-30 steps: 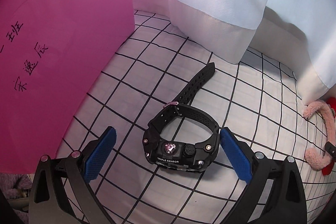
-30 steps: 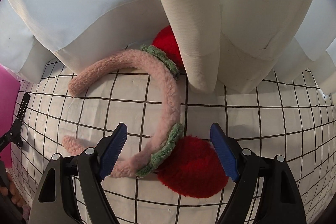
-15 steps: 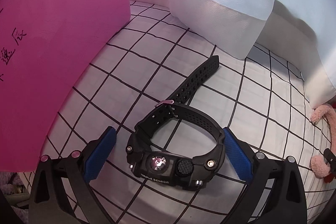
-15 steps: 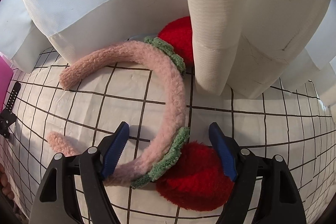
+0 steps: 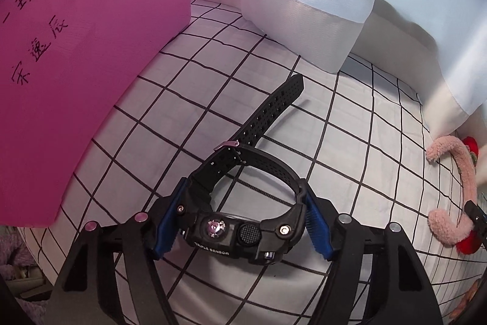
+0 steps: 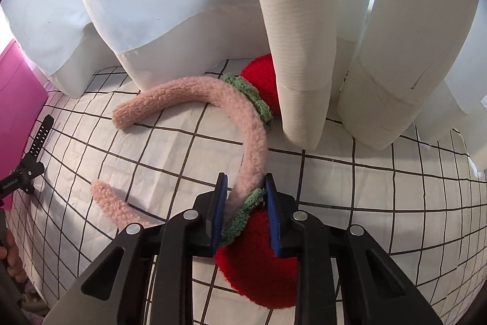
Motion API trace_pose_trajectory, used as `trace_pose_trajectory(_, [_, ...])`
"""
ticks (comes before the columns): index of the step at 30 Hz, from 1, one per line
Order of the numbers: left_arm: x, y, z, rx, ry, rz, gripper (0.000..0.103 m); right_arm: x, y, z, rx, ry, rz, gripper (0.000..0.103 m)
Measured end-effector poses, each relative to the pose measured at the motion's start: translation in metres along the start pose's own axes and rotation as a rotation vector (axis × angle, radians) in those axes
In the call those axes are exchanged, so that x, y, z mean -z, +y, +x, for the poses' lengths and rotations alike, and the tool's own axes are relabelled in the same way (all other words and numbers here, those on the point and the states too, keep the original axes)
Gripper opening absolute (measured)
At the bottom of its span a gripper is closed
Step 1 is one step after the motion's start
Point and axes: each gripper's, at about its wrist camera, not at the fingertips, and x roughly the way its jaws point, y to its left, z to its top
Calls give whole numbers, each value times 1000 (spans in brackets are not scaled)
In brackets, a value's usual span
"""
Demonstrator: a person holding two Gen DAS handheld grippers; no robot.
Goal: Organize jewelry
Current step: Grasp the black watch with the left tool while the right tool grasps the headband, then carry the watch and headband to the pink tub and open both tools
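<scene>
A black digital watch (image 5: 243,221) lies on the white grid-patterned cloth (image 5: 350,142), its strap stretching away. My left gripper (image 5: 243,221) is shut on the watch case, blue pads against both sides. A fuzzy pink headband (image 6: 249,136) with red pompoms and green leaf trim lies on the cloth. My right gripper (image 6: 246,206) is shut on the headband's band beside the near red pompom (image 6: 258,258). The far pompom (image 6: 261,75) is partly hidden by the curtain. The headband also shows in the left wrist view (image 5: 456,191).
A pink box (image 5: 76,51) with handwritten characters stands at the left of the watch. White and pale blue curtains (image 6: 182,5) hang along the back edge. The watch strap (image 6: 41,136) and left gripper tip show at the left of the right wrist view.
Both grippers moved forward and closed: the left one onto the watch case, the right one onto the headband by its near pompom.
</scene>
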Motion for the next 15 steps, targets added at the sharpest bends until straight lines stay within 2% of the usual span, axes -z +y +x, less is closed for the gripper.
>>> trace_pose_trajectory(7, [12, 0, -17, 10, -6, -7, 68, 10, -5, -34, -96, -47, -15, 18])
trace_pose_trajectory(12, [14, -6, -22, 14, -10, -11, 68, 12, -19, -34, -181, -16, 2, 16])
trace_pose_trajectory(15, [13, -4, -22, 13, -10, -10, 68, 23, -23, -27, -191, 24, 15, 15])
